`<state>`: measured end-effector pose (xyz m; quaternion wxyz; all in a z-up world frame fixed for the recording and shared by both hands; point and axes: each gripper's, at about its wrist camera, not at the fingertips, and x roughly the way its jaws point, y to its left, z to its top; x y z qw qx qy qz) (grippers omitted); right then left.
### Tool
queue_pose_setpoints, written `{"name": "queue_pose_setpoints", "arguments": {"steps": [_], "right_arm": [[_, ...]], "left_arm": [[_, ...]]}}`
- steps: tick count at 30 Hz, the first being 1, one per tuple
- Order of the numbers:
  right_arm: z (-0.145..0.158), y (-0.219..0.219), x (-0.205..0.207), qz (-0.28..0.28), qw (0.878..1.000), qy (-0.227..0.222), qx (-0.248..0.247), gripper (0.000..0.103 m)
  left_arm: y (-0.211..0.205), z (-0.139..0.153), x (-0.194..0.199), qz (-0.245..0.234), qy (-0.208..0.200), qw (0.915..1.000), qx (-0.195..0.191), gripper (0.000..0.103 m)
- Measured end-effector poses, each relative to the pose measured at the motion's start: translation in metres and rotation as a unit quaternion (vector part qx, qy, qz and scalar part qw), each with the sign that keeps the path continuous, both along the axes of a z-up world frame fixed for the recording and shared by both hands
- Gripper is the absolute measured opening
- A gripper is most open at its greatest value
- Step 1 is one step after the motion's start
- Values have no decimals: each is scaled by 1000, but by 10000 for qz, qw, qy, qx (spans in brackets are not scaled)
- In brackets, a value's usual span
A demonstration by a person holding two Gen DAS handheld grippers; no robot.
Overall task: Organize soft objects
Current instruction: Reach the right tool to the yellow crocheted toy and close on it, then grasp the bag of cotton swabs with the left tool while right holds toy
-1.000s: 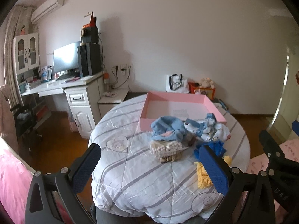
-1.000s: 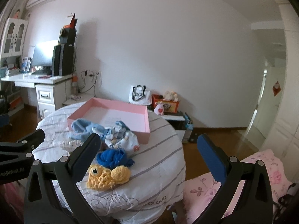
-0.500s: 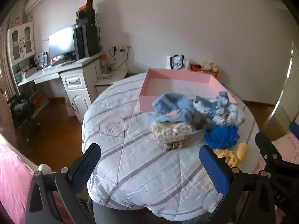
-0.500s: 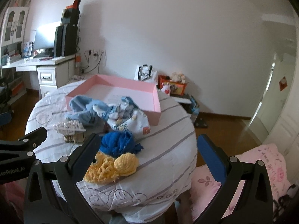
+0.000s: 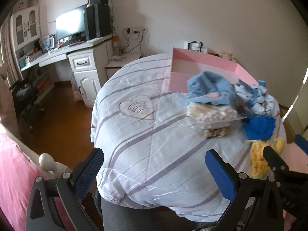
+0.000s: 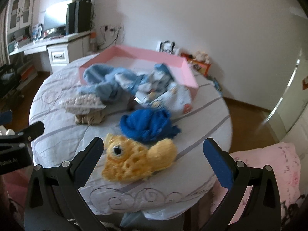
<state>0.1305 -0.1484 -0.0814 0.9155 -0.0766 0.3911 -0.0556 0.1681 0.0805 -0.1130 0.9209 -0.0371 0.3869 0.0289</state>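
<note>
"robot ai" lettering on left hand-held gripper (image 6: 11, 160)

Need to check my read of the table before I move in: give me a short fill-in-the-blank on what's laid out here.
1. The yellow crocheted toy lies nearest the right gripper, whose jaws are ____.
2. Just behind the toy sits a bundle of ____ yarn-like fabric.
3. The tray at the far side of the table is ____ in colour.
4. The left gripper holds ____.

Missing words: open; blue; pink; nothing
</note>
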Motion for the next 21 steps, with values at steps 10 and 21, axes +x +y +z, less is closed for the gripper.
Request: {"name": "queue_pose_setpoints", "arguments": {"steps": [10, 21], "right_arm": [[-29, 7, 19, -28, 9986, 534, 58, 97], [-16, -24, 8, -77, 9972, 461, 578, 47]], "left_arm": [[17, -13, 5, 106, 162, 9997, -152, 103], [0, -3, 3, -90, 130, 9995, -272, 103]]}}
